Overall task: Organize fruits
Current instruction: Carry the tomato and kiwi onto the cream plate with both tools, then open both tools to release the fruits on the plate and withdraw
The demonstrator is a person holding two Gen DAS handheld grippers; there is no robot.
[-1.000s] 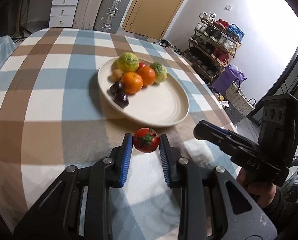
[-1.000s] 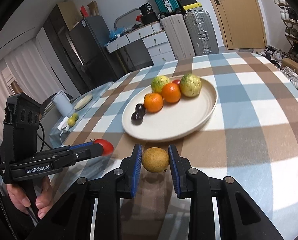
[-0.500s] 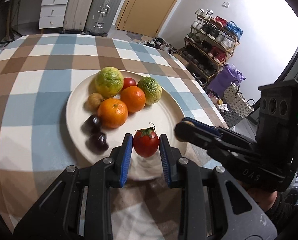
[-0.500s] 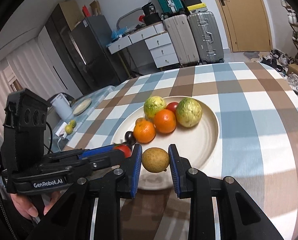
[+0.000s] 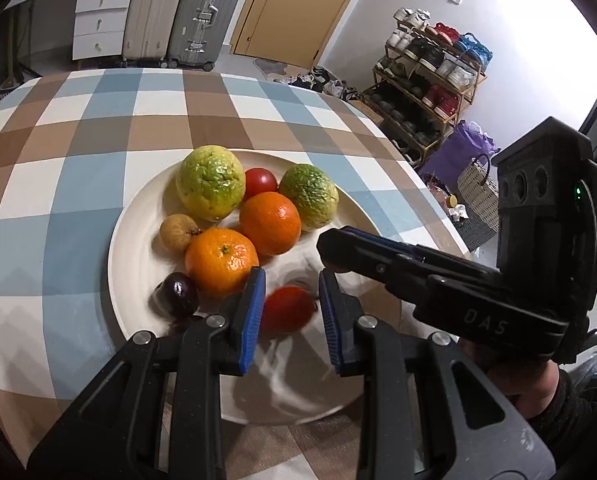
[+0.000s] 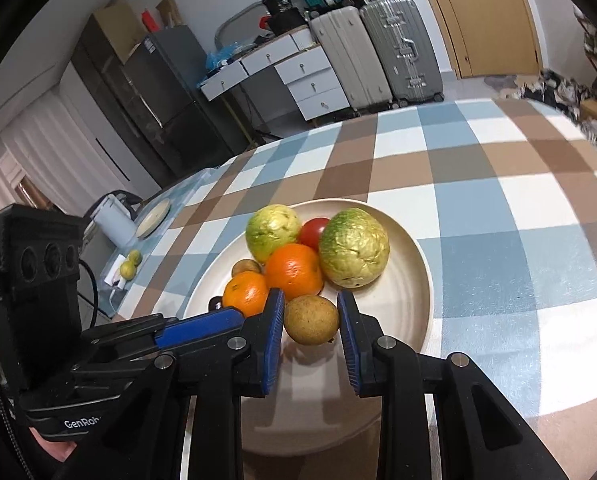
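Note:
A cream plate (image 5: 138,264) on the checked table holds two green-yellow guavas, two oranges, a red tomato, a small brown fruit and dark plums. My left gripper (image 5: 290,312) hangs over the plate's near part with its jaws parted; a blurred red tomato (image 5: 288,308) lies between them, clear of the pads. My right gripper (image 6: 310,328) is over the same plate (image 6: 414,304), with the pads beside a brown round fruit (image 6: 311,319); a small gap shows on each side. The right gripper (image 5: 398,264) also crosses the left wrist view.
The checked tablecloth (image 5: 98,120) covers a round table. Suitcases (image 5: 202,12), white drawers and a door stand behind it. A shoe rack (image 5: 426,80) is at the right. A side table with a small plate and two limes (image 6: 128,264) is at the left.
Both grippers moved forward from the table's edge to above the plate. The left jaws have parted and the tomato has dropped lower and is blurred. The right jaws have widened around the brown fruit.

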